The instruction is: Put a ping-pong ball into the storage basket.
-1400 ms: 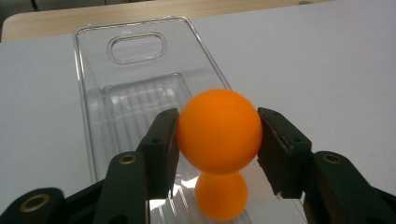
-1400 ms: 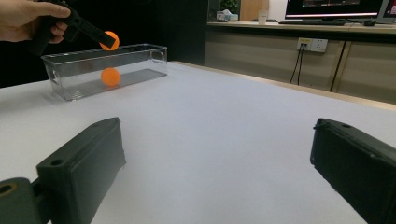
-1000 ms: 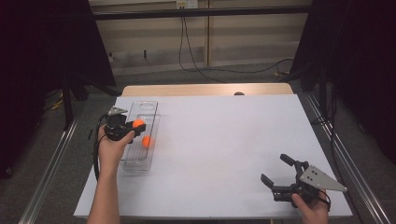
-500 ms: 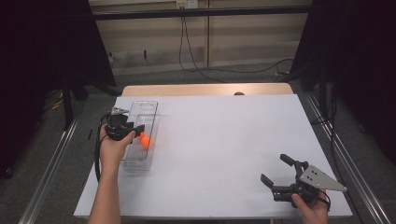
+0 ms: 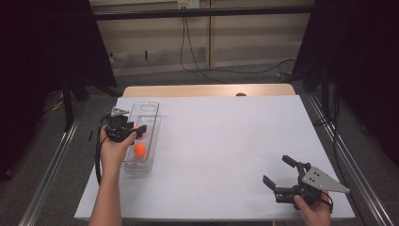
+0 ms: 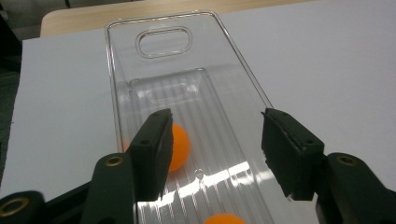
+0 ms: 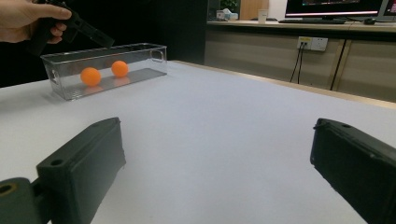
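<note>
My left claw [image 6: 212, 154] hung over the clear plastic rectangular bin [image 6: 233, 65], jaws just opening, nothing between them; two orange balls [image 6: 180, 147] lay inside it. Far right, my right claw [image 5: 281, 175] hovered apart, empty, over the white table [image 5: 226, 141].

Black tool [image 5: 285, 177] jaws, brass screws

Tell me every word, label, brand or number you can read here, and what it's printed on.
None can be read.
Clear plastic bin: plain, no label.
Two orange balls: no marking legible.
Monitor at the back in the right gripper view: bright specks on its screen, too small and blurred to read.
White table: blank.
</note>
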